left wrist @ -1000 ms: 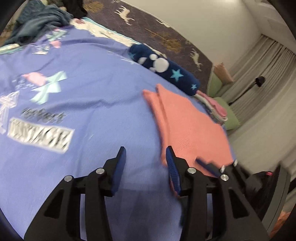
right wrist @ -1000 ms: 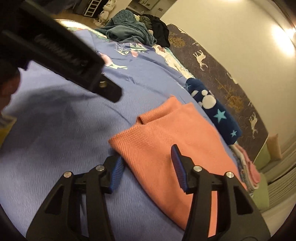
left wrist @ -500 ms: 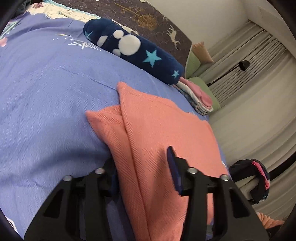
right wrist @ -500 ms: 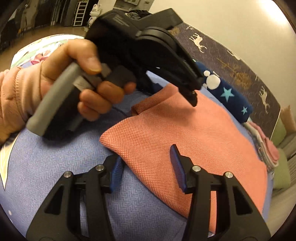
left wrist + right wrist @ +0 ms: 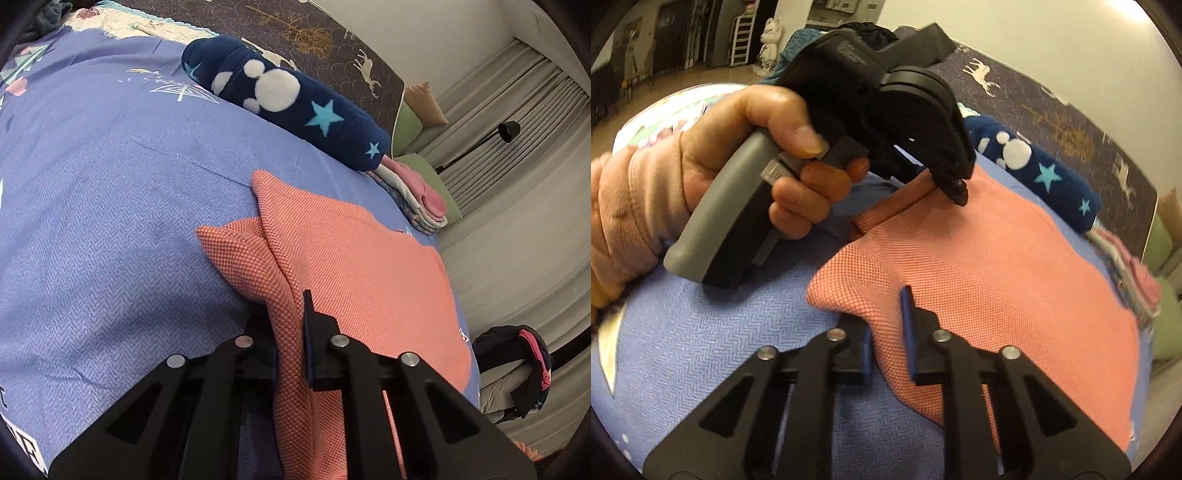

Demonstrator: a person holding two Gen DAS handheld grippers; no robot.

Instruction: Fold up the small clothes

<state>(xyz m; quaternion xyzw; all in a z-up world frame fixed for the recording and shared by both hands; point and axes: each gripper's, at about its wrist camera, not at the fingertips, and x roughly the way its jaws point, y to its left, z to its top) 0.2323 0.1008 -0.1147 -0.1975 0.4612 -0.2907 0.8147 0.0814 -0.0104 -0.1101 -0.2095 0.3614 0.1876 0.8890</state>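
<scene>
Left gripper (image 5: 290, 325): jaws closing on the left edge of the salmon garment (image 5: 354, 280); fabric fills the gap between the fingers, where a second ago they stood wide over bare bedspread (image 5: 110, 221).
Right gripper (image 5: 886, 325): jaws closing on the near corner of the same garment, cloth pinched between the blue pads (half a second ago it merely straddled the corner).
Garment position: lower centre to right of both views, flat on the bedspread, partly folded, a layer overlapping at its upper left.
Task meaning: both near edges appear secured; the next fold can probably begin.
Hidden, left wrist view: the left finger sits under the cloth; grip depth unclear.
Hidden, right wrist view: the hand (image 5: 738, 155) and left tool cover the garment's far corner at upper centre.
Far right: the folded stack (image 5: 421, 199) is blurred and cut off.
</scene>
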